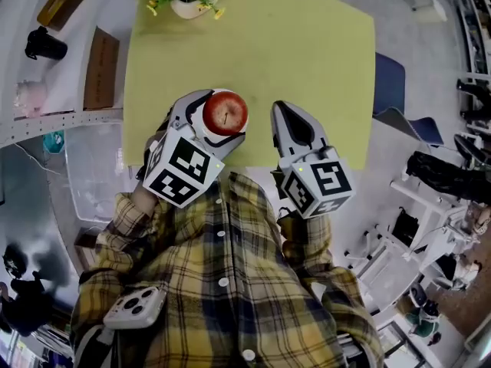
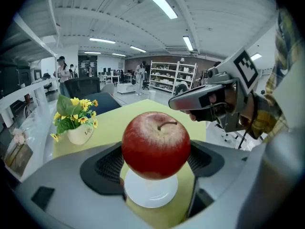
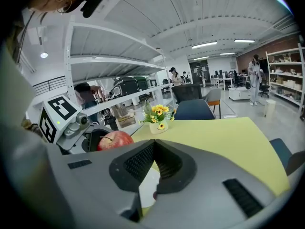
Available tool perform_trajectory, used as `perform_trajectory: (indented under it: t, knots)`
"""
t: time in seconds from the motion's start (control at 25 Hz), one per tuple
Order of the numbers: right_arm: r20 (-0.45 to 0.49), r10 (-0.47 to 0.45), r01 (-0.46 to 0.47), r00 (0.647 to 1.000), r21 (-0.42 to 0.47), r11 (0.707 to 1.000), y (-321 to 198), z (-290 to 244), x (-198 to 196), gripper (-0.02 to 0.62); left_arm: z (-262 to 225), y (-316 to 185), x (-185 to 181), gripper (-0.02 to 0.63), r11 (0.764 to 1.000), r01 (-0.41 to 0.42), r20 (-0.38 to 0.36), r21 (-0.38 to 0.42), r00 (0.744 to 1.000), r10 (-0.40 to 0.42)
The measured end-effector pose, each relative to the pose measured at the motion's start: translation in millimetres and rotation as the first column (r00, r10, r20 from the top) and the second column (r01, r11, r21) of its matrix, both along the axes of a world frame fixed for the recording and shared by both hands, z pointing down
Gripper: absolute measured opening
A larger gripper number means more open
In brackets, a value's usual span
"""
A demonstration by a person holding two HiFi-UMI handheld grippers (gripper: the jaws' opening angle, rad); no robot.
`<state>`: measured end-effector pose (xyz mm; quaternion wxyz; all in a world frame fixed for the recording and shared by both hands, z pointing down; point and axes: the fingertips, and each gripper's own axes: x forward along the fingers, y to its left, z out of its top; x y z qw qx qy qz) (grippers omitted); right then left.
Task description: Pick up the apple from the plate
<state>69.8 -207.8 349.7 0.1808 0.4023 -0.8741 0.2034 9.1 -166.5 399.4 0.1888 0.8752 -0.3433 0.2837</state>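
Holds the apple (image 2: 156, 144) in the left tool (image 1: 222, 118), stem up, jaws spread wide to take the fruit's full girth, one dark ribbed pad pressed on each flank. Has it in the air over the white plate (image 2: 143, 203), seemingly clear of it; looks almost straight past the fruit in the left gripper view, so cannot gauge the gap with confidence. Finds the plate bare on the yellow-green worktop (image 1: 307, 52), directly under the fruit. Has the right tool (image 3: 155, 142) just beside, on the right, jaws closed tip to tip on nothing, taking no part in the grip. Notes a small pot of yellow flowers (image 1: 188, 4) at the far end of the worktop, well apart from plate and tools.

Judges the pick-up as good as done. Sees several ways to spoil it from here. Grips a round, smooth, fairly heavy fruit on only two small patches, so could let it pivot or roll out forward on tilting steeply or jerking the hand. Could drop it onto the plate below on slackening the squeeze, chipping or skidding the plate and bruising the fruit. Could mark the skin on squeezing harder than needed. Could also knock the apple loose with the idle right tool on swinging it inward, given the short gap between the two.
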Motion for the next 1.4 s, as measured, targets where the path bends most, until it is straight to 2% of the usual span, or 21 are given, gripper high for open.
perform_trajectory:
  t: [0.4,0.56,0.68,0.92,1.24,1.4]
  knots:
    - [0.014,-0.038,0.037,0.999,0.067,0.997,6.5,-37.3,-0.4,-0.003,-55.9,0.1,-13.0,0.419,0.997,0.04,-0.025,0.072,0.999,-0.038]
    - [0.004,-0.067,0.067,0.998,0.072,0.995,12.4,-39.3,-6.1,-0.003,-68.1,2.2,-13.8,0.419,0.995,0.025,-0.036,0.095,0.999,-0.021]
    - [0.0,-0.082,0.081,0.997,0.071,0.994,16.1,-37.7,-13.7,-0.003,-68.5,7.7,-14.0,0.419,0.993,-0.013,-0.028,0.115,0.999,0.016]
    - [-0.017,-0.111,0.112,0.994,0.078,0.991,18.7,-40.8,-16.6,-0.003,-66.4,12.0,-7.0,0.419,0.994,-0.058,-0.028,0.095,0.998,0.061]
    - [-0.045,-0.124,0.127,0.991,0.08,0.989,22.3,-35.5,-26.4,-0.003,-69.8,4.7,-14.2,0.419,0.991,-0.044,-0.047,0.123,0.998,0.051]
    - [-0.053,-0.136,0.139,0.989,0.069,0.988,22.6,-27.4,-37.8,-0.003,-63.2,4.3,-23.1,0.419,0.993,-0.04,-0.058,0.112,0.997,0.047]
